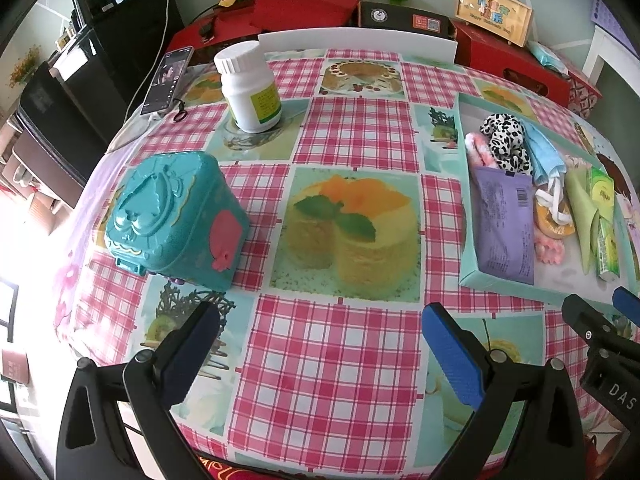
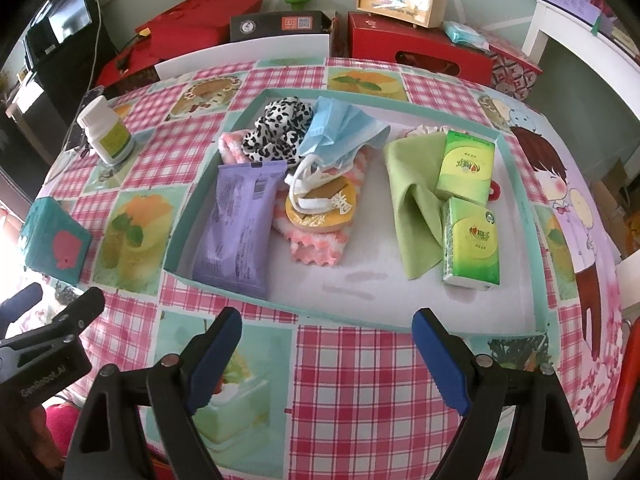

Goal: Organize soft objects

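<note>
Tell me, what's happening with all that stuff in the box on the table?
Someone is holding two grabber tools above the table, and nothing is being held right now. The left gripper and the right gripper are both open and empty. The shallow box already holds soft things: a spotted scrunchie, a blue face mask, a purple packet, a green cloth and two tissue packs. A teal case and a white bottle stand outside the box.

Left claw and right claw – black angular frames, blue ribbed pads, silver pivot screws, white lettering
</note>
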Motion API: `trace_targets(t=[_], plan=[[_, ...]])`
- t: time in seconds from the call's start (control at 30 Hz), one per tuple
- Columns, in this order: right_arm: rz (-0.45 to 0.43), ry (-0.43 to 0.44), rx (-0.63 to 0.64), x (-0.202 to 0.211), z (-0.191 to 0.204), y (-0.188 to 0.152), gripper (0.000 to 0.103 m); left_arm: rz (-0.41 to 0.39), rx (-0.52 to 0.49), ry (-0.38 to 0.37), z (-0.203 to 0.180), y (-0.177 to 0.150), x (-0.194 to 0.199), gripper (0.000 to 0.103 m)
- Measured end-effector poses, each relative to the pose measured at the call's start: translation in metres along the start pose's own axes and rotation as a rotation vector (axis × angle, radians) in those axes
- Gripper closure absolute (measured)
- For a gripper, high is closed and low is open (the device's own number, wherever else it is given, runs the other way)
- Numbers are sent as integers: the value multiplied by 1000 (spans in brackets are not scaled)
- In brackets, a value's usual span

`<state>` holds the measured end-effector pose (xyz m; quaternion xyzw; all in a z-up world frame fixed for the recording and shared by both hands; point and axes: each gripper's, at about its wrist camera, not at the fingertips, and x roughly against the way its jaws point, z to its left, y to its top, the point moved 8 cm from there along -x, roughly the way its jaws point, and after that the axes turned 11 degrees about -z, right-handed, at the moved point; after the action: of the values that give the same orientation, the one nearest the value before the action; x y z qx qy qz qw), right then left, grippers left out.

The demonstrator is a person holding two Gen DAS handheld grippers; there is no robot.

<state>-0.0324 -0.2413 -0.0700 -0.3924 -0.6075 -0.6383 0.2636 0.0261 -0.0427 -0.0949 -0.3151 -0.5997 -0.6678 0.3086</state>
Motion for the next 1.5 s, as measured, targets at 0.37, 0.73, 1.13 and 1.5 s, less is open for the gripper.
trace_targets(t=[0.37,0.73,1.13,1.5], plan=[[-3,-11,-3,0,-1,0,14,-2,9,-2,1,1,0,2],[-1,-10,3,-1,-2,0,14,-3,8,2,1,1,0,2],[1,-11,4,-2,0,0,14,-5,6,2,1,2,-1,2],[2,-12,4,-3,1,0,14,-6,8,2,1,2,0,2]])
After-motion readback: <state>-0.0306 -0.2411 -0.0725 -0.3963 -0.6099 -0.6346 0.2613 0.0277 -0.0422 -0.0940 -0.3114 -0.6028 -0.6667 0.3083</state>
